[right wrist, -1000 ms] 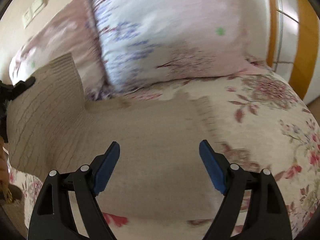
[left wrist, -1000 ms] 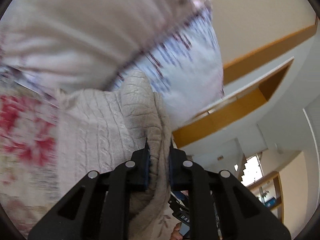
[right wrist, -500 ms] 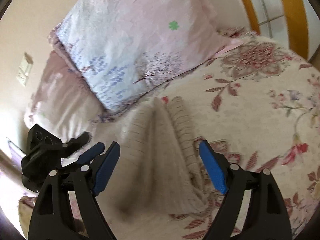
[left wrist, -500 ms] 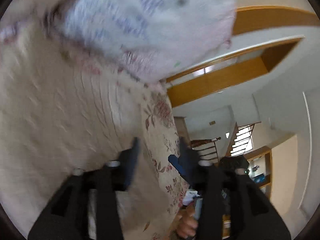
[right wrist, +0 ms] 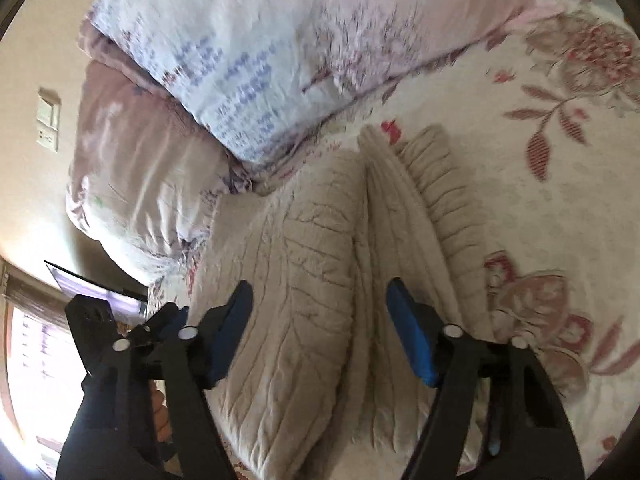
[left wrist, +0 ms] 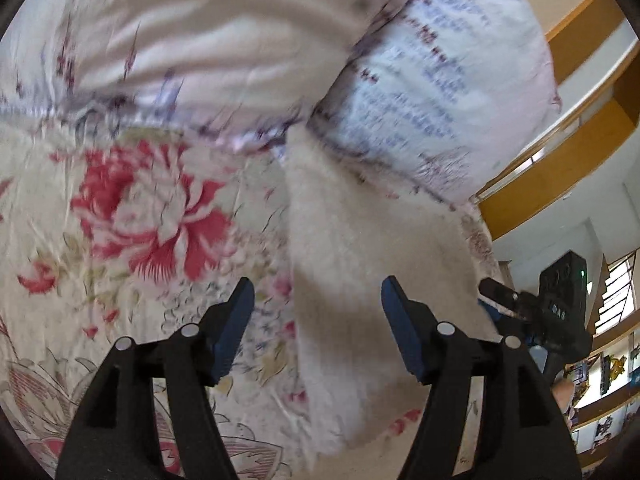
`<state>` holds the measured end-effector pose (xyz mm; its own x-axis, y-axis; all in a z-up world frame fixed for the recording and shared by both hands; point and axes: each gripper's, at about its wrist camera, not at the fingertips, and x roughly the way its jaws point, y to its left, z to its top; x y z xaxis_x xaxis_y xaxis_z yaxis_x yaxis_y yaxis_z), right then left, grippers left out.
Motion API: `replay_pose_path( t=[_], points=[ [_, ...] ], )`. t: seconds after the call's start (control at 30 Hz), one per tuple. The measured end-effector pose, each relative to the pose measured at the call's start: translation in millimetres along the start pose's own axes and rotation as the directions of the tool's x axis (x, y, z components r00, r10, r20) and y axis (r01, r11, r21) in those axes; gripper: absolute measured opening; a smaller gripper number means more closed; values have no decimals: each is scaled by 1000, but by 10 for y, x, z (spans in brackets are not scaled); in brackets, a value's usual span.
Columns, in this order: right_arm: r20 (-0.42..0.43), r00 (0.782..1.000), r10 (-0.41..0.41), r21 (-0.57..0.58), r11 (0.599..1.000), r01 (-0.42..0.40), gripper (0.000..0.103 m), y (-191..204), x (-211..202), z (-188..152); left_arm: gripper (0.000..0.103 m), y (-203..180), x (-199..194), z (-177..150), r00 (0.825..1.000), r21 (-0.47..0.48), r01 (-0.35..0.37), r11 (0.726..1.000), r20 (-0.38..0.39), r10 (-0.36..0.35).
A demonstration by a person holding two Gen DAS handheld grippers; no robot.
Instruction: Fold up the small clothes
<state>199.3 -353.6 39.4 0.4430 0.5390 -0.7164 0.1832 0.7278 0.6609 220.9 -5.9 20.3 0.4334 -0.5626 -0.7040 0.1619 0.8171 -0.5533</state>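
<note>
A beige cable-knit sweater (right wrist: 320, 264) lies folded on the floral bedspread (right wrist: 560, 208), its far end near the pillows. In the left wrist view it shows as a blurred pale strip (left wrist: 360, 248). My left gripper (left wrist: 318, 312) is open and empty, just above the sweater's left edge. My right gripper (right wrist: 320, 316) is open and empty, hovering over the sweater's near part. The right gripper also shows at the right of the left wrist view (left wrist: 552, 312), and the left gripper shows at the lower left of the right wrist view (right wrist: 120, 332).
Two pillows lie at the head of the bed: a white-and-blue printed one (right wrist: 280, 40) and a pink one (right wrist: 136, 168). A wall with a light switch (right wrist: 48, 120) is at the left. Wooden trim and shelves (left wrist: 560, 168) are off the bed's right side.
My left gripper let go of the sweater and opened. The lifted sweater part was laid down over the rest. Both grippers now hover open over it.
</note>
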Motion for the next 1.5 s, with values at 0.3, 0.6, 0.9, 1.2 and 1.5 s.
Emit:
replay_pose_path(
  t=[0.3, 0.6, 0.9, 1.2, 1.5],
  points=[
    [-4, 995, 103, 48, 994, -103, 38, -54, 91, 102, 64, 152, 115, -94, 990, -19, 133, 991, -40, -133],
    [115, 990, -77, -171, 981, 96, 17, 423, 73, 148, 69, 186, 166, -94, 975, -48, 213, 976, -50, -215],
    [338, 923, -184, -370, 876, 310, 16, 891, -350, 30, 70, 179, 84, -117, 967, -43, 248, 968, -51, -250],
    [351, 906, -239, -289, 892, 347, 16, 525, -446, 62, 70, 17, 102, -172, 959, 40, 273, 961, -86, -269],
    [219, 923, -316, -73, 938, 339, 43, -117, -245, 194, 70, -90, 122, -171, 963, 74, 251, 965, -121, -241]
  ],
)
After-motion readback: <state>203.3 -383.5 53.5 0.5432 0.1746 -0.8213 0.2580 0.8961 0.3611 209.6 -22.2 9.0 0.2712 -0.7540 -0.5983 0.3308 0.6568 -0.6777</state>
